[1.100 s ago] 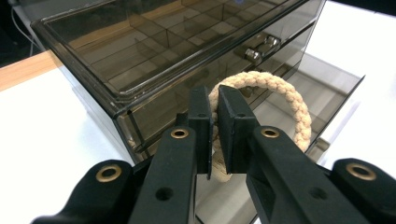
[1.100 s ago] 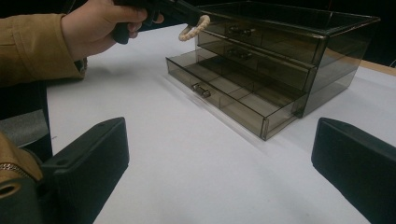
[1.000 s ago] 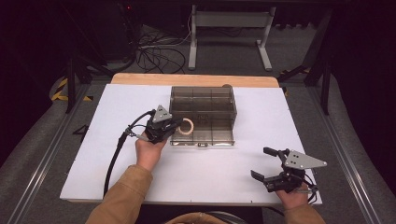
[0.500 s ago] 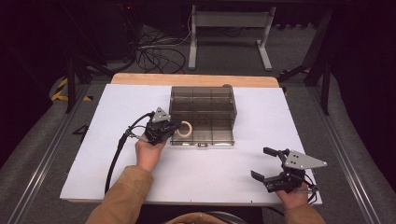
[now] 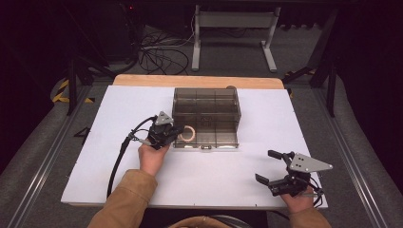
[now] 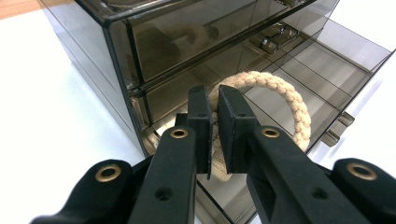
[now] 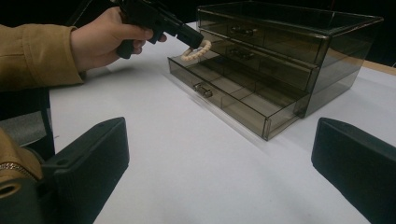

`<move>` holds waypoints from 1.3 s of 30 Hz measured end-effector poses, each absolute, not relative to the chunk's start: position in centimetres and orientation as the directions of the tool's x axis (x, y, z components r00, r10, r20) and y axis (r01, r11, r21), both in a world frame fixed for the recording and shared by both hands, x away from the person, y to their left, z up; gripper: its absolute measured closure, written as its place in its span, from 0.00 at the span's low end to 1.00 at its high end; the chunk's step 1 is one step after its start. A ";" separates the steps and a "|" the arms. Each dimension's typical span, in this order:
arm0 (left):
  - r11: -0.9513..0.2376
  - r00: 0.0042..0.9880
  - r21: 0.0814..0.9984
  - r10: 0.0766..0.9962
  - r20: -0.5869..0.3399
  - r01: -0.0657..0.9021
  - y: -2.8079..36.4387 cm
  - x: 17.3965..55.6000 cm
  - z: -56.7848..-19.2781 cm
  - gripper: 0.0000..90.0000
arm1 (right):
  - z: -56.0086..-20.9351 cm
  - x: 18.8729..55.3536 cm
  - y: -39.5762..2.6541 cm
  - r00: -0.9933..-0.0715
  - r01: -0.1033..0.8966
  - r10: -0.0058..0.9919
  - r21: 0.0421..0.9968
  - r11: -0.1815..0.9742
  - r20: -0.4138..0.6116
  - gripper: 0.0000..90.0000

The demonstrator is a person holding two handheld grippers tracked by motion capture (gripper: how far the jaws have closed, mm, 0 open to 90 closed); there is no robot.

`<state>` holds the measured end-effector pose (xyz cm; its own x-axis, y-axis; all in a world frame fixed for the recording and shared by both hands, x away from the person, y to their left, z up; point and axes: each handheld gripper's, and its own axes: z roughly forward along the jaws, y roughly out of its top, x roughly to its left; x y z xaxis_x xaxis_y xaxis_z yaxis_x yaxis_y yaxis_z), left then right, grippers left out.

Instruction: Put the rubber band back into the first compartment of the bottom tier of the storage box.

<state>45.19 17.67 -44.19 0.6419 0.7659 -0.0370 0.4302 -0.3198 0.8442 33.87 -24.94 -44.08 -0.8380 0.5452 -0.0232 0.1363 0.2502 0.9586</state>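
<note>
A smoked see-through drawer cabinet (image 5: 206, 102) stands mid-table with its bottom drawer (image 5: 214, 137) pulled out toward me. My left gripper (image 5: 177, 132) is shut on a beige braided rope ring (image 5: 188, 134) and holds it over the left end of that open drawer. In the left gripper view the jaws (image 6: 215, 100) pinch the ring (image 6: 289, 100) at its near side, above the drawer's compartments (image 6: 327, 60). My right gripper (image 5: 265, 166) rests near the table's front right corner, open and with nothing between its jaws. The right gripper view (image 7: 222, 130) shows the ring (image 7: 196, 50) hanging from the other gripper.
The white table top (image 5: 119, 166) has bare room to the left of and in front of the cabinet. The open drawer's handle (image 7: 203, 89) points at the front edge. Cables and a metal stand (image 5: 233, 28) lie on the floor beyond the table.
</note>
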 end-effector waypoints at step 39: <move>-0.268 0.677 0.909 0.736 -0.020 0.319 18.1 42.6 -40.8 0.48 | -44.1 33.9 -25.0 -0.839 0.136 0.543 0.961 0.241 -0.017 0.05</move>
<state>42.58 18.06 -40.85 0.6770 0.7357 -0.0203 0.3186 -0.2681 0.9092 33.92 -25.01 -44.08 -0.8394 0.5433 -0.0174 0.1360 0.2408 0.9610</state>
